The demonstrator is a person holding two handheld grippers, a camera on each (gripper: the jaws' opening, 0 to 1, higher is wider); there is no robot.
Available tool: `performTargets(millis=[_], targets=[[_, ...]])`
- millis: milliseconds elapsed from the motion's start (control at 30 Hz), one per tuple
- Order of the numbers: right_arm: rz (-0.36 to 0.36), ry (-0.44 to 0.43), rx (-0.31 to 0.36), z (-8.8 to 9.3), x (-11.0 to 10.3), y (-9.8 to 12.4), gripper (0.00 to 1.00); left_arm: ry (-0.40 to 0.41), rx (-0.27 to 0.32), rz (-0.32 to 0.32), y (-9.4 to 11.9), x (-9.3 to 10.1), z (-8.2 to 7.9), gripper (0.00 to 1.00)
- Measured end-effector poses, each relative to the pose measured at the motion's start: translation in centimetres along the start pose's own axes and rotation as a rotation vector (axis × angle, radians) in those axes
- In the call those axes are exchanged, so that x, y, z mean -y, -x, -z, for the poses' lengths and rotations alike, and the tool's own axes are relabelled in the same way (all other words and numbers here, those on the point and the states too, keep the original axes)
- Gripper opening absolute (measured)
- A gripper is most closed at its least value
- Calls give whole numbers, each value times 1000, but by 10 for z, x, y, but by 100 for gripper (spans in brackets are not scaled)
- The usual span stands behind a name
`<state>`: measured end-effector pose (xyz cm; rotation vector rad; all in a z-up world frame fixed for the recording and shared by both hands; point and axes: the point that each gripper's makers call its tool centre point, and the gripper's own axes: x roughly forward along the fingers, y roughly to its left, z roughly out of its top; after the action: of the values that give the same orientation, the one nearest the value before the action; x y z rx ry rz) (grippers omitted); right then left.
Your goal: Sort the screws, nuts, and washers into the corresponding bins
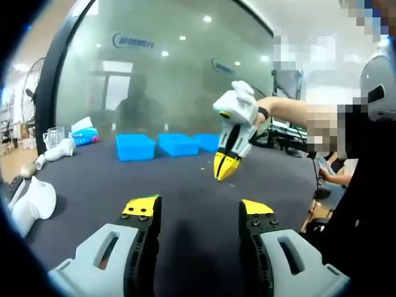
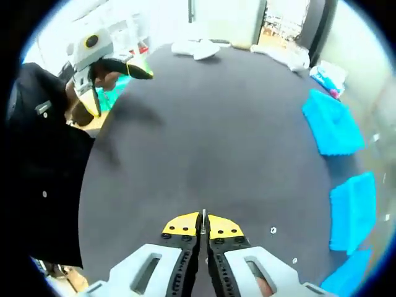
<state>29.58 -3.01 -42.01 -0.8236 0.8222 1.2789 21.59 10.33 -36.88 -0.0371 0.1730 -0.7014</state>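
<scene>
We see the right gripper (image 2: pixel 203 226) pinching a screw (image 2: pixel 203 218), its long axis pointing forward past the tips; our left gripper (image 1: pixel 197 211) hangs open above the table (image 1: pixel 185 179).

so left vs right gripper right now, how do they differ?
The left gripper has its jaws wide apart and empty; the right gripper is shut on a thin screw. The left hangs back above the dark table; the right points down at it, near the loose hardware. Both have yellow tips on grey bodies.
</scene>
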Motion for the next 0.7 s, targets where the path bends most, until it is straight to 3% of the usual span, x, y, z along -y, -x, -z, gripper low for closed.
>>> performTargets(millis=[200,500,600,700], targets=[[104,-61,138,3,6,30,1,-5,9,-4,0,0,-4,49],[348,-175,434,18,11,92,1,-15,21,-5,1,4,-12,49],[431,-217,528,29,5,109,1,-22,24,0,0,8,-15,49],[533,-231,578,46,-1,123,1,-25,25,5,-1,11,-15,49]])
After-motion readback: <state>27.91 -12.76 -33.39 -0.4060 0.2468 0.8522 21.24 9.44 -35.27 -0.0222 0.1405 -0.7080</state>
